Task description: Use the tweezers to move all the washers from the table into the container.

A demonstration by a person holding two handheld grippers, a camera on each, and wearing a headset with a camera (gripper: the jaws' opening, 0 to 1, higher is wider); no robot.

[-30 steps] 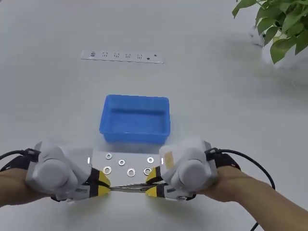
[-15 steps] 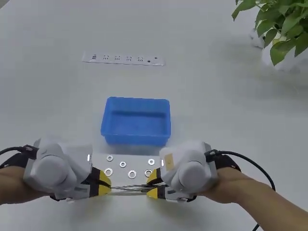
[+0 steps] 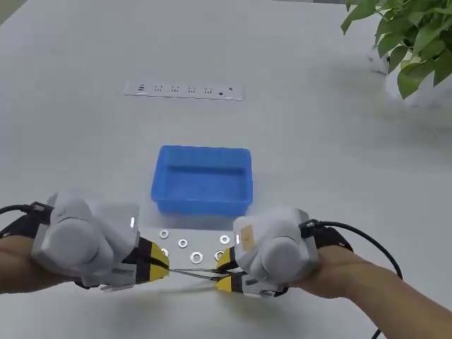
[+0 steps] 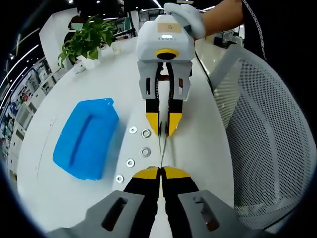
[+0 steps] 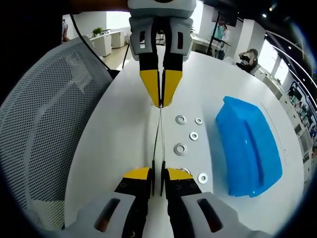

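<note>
Thin metal tweezers (image 3: pixel 191 273) hang between my two grippers just above the white table. My left gripper (image 3: pixel 164 265) is shut on their pointed end and my right gripper (image 3: pixel 222 272) is shut on their wider end. In the left gripper view the tweezers (image 4: pixel 161 148) run from my left gripper (image 4: pixel 161 171) to the right gripper (image 4: pixel 163 126). Several steel washers (image 3: pixel 196 257) lie flat just beyond the tweezers, in front of the blue container (image 3: pixel 203 180). The right gripper view shows the washers (image 5: pixel 180 148) to the right of the tweezers (image 5: pixel 158 134), with the container (image 5: pixel 247 144) farther right.
A white power strip (image 3: pixel 183 90) lies on the table beyond the container. A potted plant (image 3: pixel 406 42) stands at the far right. A mesh chair back (image 4: pixel 267 139) is close behind the table's near edge.
My left gripper has shifted slightly to the right and tilted, so the tweezers now slant a little. The right gripper has stayed put. The head camera has tipped slightly.
</note>
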